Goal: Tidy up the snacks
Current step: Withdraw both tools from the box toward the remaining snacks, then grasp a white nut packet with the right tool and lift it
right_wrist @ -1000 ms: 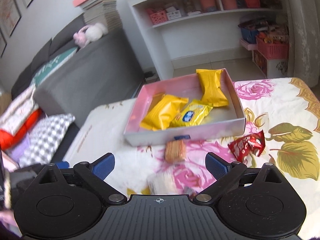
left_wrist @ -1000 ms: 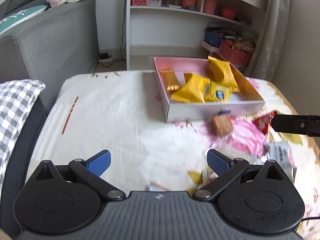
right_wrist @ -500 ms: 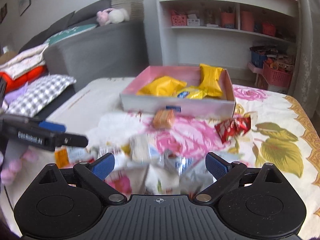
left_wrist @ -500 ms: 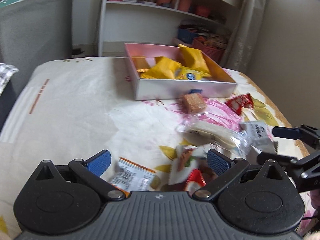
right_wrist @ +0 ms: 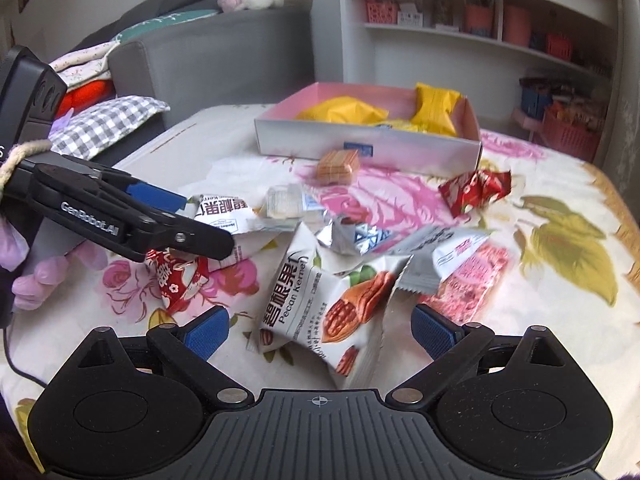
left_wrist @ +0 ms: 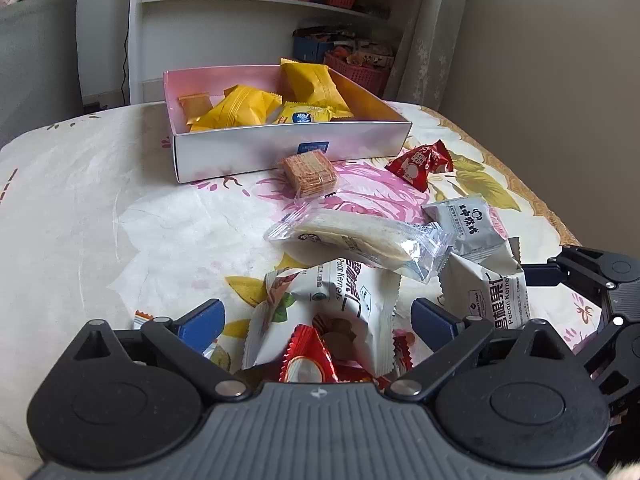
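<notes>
Floral table [left_wrist: 120, 208] cluttered: both grippers [left_wrist: 316, 316] [right_wrist: 320, 330] spread, straddling pecan packs [right_wrist: 328, 304] near box [left_wrist: 280, 148]; overlapping wrappers risking double-grabs.

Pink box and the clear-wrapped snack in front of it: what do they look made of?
Pink box: looks like thin coated cardboard, with flat folded walls, sharp edges and a slight sheen. Clear-wrapped snack: thin transparent plastic film, glossy and crinkled, with crimped ends; the pale contents show through, so probably a rice cracker or similar, though I can't be sure.
</notes>
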{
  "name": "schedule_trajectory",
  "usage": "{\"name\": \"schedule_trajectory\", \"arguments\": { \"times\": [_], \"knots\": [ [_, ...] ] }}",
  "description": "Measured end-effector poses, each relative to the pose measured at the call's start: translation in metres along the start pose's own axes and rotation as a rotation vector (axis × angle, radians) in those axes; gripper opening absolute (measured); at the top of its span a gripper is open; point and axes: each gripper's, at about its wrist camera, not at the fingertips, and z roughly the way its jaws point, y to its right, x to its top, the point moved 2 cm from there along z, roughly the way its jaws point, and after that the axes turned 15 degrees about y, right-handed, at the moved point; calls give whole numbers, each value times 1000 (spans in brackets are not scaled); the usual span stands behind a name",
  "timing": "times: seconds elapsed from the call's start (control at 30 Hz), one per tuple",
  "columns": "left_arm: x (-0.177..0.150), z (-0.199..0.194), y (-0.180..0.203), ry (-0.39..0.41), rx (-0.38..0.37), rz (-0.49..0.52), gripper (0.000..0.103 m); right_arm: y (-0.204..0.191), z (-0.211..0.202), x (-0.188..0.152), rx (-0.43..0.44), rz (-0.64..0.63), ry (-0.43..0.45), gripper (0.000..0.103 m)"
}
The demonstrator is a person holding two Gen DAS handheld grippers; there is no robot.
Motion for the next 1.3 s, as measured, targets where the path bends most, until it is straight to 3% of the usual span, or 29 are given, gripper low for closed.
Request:
{"name": "schedule_trajectory", "arguments": {
  "times": [0.4, 0.8, 0.9, 1.0, 1.07, 1.17, 1.3],
  "knots": [
    [0, 7, -1, -21, -33, -49, 76, -13, 12, -2, 20, 51, -60, 101],
    [2, 10, -4, -13, -31, -75, 73, -2, 19, 8, -26, 176, -83, 98],
    [2, 11, -4, -16, -38, -81, 75, -6, 19, 9, -44, 141, -89, 93],
    [2, 12, -2, -14, -38, -72, 77, -7, 18, 9, -57, 125, -88, 83],
    [2, 13, -1, -14, -34, -68, 77, -5, 17, 10, -64, 131, -88, 71],
    [3, 14, 0, -14, -28, -64, 76, -1, 16, 11, -67, 153, -93, 65],
    [5, 12, 0, -14, -14, -56, 66, -2, 16, 12, -88, 136, -98, 57]
  ]
}}
